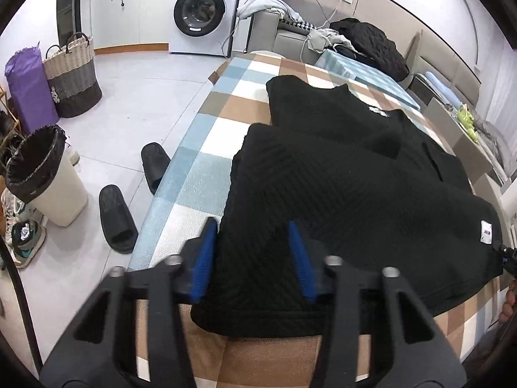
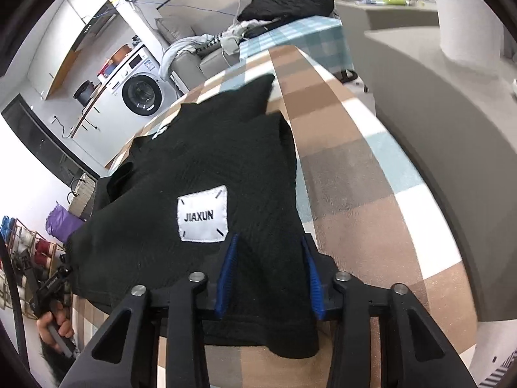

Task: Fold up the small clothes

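A black knit garment [image 1: 349, 187] lies spread on the checkered table cover [image 1: 200, 168], sleeves folded inward, a white label near its hem. My left gripper [image 1: 252, 236] is open, its blue-padded fingers [image 1: 206, 252] straddling the garment's near left hem corner. In the right wrist view the same garment [image 2: 200, 161] shows a white JIAXUN patch [image 2: 203, 215]. My right gripper [image 2: 268, 252] is open, its fingers [image 2: 227, 271] standing over the near right hem corner. The cloth lies flat between both pairs of fingers, not pinched.
Left of the table: two black slippers [image 1: 116, 216], a lined bin [image 1: 45, 174], a woven basket [image 1: 72, 74], a washing machine [image 1: 203, 9]. Clothes are piled on the sofa [image 1: 368, 42] behind. A grey counter [image 2: 436, 129] stands right of the table.
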The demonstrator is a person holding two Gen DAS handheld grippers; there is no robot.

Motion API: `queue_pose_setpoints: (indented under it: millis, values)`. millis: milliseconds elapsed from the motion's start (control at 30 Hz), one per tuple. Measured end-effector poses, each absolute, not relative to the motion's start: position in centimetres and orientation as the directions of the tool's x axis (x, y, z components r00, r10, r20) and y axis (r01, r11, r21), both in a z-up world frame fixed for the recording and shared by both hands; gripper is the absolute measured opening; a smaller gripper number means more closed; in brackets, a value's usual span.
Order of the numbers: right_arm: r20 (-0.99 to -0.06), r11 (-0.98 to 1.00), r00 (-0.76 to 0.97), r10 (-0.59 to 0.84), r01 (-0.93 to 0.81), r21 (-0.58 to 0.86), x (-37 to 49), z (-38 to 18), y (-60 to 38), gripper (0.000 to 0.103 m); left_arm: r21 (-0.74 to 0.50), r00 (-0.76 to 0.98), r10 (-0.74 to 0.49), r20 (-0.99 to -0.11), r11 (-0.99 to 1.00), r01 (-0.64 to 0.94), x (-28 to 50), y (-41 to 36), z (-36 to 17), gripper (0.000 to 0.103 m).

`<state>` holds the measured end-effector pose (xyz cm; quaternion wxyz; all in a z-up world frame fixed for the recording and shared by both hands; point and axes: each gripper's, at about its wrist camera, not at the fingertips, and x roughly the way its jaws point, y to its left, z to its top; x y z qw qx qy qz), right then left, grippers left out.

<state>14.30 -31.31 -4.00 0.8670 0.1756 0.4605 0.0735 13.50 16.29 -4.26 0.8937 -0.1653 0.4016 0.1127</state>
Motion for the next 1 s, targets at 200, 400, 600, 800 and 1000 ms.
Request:
queue_pose_setpoints:
  millis: [200, 400, 600, 800, 1000]
  values:
    - [-0.705, 0.893, 0.604, 0.372, -0.026, 0.449, 13.6, -2.3, -31.9, 0.039, -0.210, 0.660, 0.060, -0.749, 0.923, -0.323, 13.1, 15.6, -3.5, 0.027]
    - [-0.720, 0.897, 0.581, 0.379, -0.041, 0.439, 13.6, -2.9, -31.3, 0.039, -0.183, 0.654, 0.082, -0.752, 0.928, -0.326, 13.4, 14.8, -3.5, 0.019]
    - [-0.703, 0.897, 0.613, 0.362, -0.023, 0.442, 14.2, -3.0, -31.0, 0.028, -0.197, 0.702, 0.100, -0.705, 0.923, -0.330, 13.2, 15.1, -2.4, 0.004]
    - [-0.663, 0.894, 0.661, 0.353, -0.028, 0.448, 15.0, -1.8, -30.9, 0.007, -0.241, 0.743, 0.099, -0.662, 0.910, -0.336, 13.2, 15.9, -0.4, 0.003]
    - [-0.558, 0.894, 0.766, 0.320, -0.050, 0.445, 16.6, 2.0, -31.3, 0.005, -0.226, 0.770, 0.124, -0.625, 0.916, -0.331, 15.5, 16.9, 1.6, 0.003]
